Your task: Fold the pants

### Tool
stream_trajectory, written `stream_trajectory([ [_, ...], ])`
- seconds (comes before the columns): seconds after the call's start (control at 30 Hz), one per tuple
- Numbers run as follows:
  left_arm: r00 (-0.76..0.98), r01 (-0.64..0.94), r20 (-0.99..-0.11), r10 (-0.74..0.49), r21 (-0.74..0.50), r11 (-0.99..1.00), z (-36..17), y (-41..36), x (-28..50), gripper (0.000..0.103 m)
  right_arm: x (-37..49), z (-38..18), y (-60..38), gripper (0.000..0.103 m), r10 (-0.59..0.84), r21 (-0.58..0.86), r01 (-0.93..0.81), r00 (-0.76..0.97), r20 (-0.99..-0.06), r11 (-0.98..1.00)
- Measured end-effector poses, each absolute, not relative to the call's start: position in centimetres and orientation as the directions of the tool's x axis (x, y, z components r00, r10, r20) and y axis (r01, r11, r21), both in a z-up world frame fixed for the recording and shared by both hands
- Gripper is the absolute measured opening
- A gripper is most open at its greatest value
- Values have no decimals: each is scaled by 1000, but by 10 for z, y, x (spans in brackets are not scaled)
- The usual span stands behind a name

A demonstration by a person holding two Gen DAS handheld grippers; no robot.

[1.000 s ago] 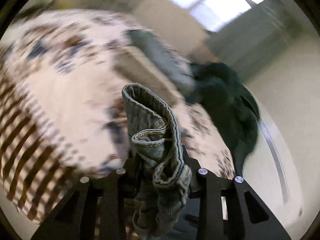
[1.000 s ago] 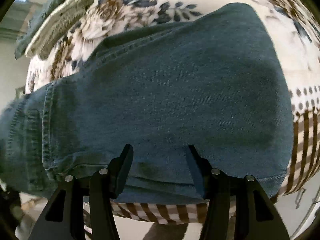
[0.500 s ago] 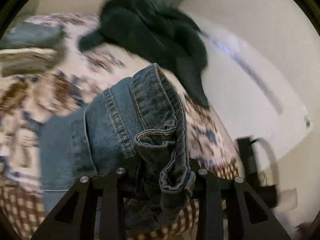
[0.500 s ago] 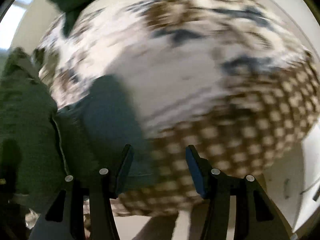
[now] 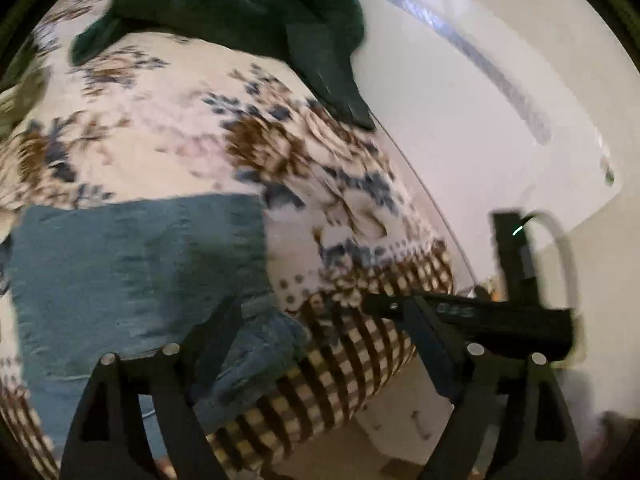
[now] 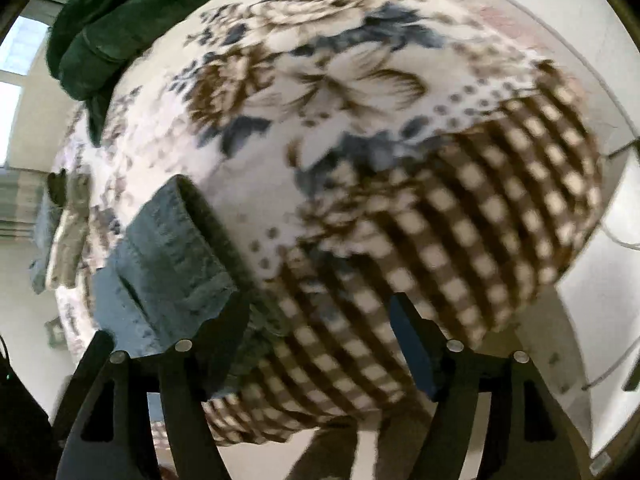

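The blue denim pants [image 5: 132, 272] lie folded on the floral bedspread [image 5: 168, 136], at the lower left of the left wrist view. My left gripper [image 5: 324, 344] is open and empty, its left finger over the pants' near corner. In the right wrist view the folded pants [image 6: 168, 264] lie at the left. My right gripper [image 6: 324, 340] is open and empty, above the checked border of the bedspread [image 6: 460, 208], to the right of the pants. The right gripper also shows at the right of the left wrist view [image 5: 500, 312].
A dark green garment [image 5: 248, 4] is heaped at the far side of the bed, also in the right wrist view [image 6: 100, 36]. Folded clothes [image 6: 64, 232] are stacked at the far left. A white wall [image 5: 480, 120] borders the bed on the right.
My left gripper has let go of the denim waistband and opened wide; the pants now lie flat on the bed. My right gripper has swung right, off the pants, and stays open.
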State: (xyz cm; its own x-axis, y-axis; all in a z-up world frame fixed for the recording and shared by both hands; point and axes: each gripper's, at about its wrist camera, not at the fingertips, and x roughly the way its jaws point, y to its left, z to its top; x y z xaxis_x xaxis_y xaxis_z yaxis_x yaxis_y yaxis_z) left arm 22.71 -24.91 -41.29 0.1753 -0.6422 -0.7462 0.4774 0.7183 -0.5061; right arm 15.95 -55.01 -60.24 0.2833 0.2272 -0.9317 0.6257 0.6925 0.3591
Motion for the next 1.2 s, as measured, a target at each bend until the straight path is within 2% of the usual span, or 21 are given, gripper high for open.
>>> stream_trajectory([
  [0.2, 272, 181, -848, -455, -420, 889, -420, -127, 291, 83, 208, -649, -510, 84, 426, 549, 571, 348, -835, 610],
  [0.3, 286, 38, -892, -351, -355, 934, -442, -74, 320, 83, 224, -680, -495, 87, 471, 535, 592, 276, -838, 603],
  [0.33, 282, -1, -895, -346, -361, 933, -449, -61, 327, 83, 227, -691, -489, 84, 484, 517, 607, 236, -842, 603],
  [0.37, 275, -18, -898, -343, -361, 932, -455, -55, 332, 83, 227, -695, -486, 78, 484, 516, 617, 237, -842, 594],
  [0.4, 267, -22, -901, -341, -359, 933, -461, -55, 335, 83, 224, -692, -485, 53, 452, 504, 623, 257, -854, 598],
  [0.43, 254, -21, -903, -347, -364, 931, -468, -56, 339, 83, 221, -682, -481, 37, 411, 497, 610, 288, -865, 617],
  [0.5, 234, -23, -907, -350, -365, 931, -476, -64, 344, 83, 214, -657, -474, 27, 312, 442, 584, 315, -896, 681],
  [0.53, 223, -17, -905, -363, -376, 926, -480, -67, 347, 83, 210, -638, -469, 9, 251, 401, 567, 327, -911, 719],
  [0.63, 185, -14, -898, -398, -408, 913, -495, -83, 361, 83, 200, -610, -475, 9, 186, 350, 568, 327, -927, 745],
  [0.77, 148, -46, -872, -467, -477, 877, -515, -96, 387, 85, 189, -635, -490, 9, 221, 312, 605, 222, -950, 733],
  [0.9, 106, -46, -878, -466, -473, 880, -542, -106, 408, 83, 196, -648, -488, 10, 182, 255, 578, 183, -966, 775],
  [0.97, 93, -94, -873, -479, -487, 868, -562, -94, 413, 58, 200, -652, -488, 11, 184, 255, 588, 179, -966, 768],
  [1.0, 94, -114, -871, -483, -491, 864, -567, -88, 416, 51, 200, -655, -490, 12, 187, 256, 595, 177, -966, 762],
  [1.13, 104, -154, -840, -533, -543, 825, -559, -74, 416, 51, 214, -666, -489, 15, 201, 252, 591, 152, -968, 766],
  [1.2, 97, -140, -849, -519, -528, 838, -543, -73, 412, 50, 216, -663, -493, 24, 269, 319, 581, 173, -948, 749],
])
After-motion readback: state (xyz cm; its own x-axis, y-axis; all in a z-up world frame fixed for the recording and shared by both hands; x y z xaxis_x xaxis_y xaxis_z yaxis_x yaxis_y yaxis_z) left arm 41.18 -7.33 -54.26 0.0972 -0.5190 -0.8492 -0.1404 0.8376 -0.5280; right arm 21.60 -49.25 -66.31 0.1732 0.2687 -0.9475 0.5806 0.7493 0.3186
